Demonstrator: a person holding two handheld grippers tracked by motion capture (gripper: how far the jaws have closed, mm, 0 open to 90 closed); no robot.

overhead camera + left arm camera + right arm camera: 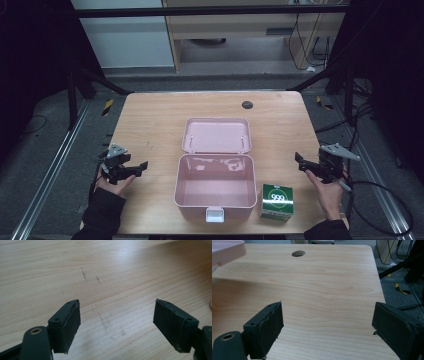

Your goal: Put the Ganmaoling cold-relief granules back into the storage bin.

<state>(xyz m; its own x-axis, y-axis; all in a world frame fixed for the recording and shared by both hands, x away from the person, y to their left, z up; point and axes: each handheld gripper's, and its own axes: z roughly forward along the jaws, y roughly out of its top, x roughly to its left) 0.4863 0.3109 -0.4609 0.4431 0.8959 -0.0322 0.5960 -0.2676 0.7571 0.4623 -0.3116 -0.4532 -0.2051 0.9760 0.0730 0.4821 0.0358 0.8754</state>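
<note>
- Your left gripper (pixel 141 167) hovers off the left wall of the pink box (pixel 215 186), jaws spread wide with nothing between them; in the left gripper view they frame bare wood.
- Your right gripper (pixel 301 161) hangs to the right of the box, jaws equally wide and empty, tips pointing inward toward it.
- The green carton (pixel 276 202) sits below and inward of your right jaws, just beside the box's right front corner. It looks to be the piece meant for the box.
- To take it well, lower the right jaws over the carton's 2 flat side faces, square to them, and close gently; printed cardboard will likely dent under hard pressure.
- The box is smooth, glossy plastic with rounded corners, its lid (pixel 216 135) laid open behind it and a white latch (pixel 215 215) at the front. Its cavity looks empty.
- Lift the carton clear of the rim before moving across, since a light box may slide on the smooth wood-grain counter (pixel 150 125).
- Keep the left jaws near the box wall, ready to steady it.
</note>
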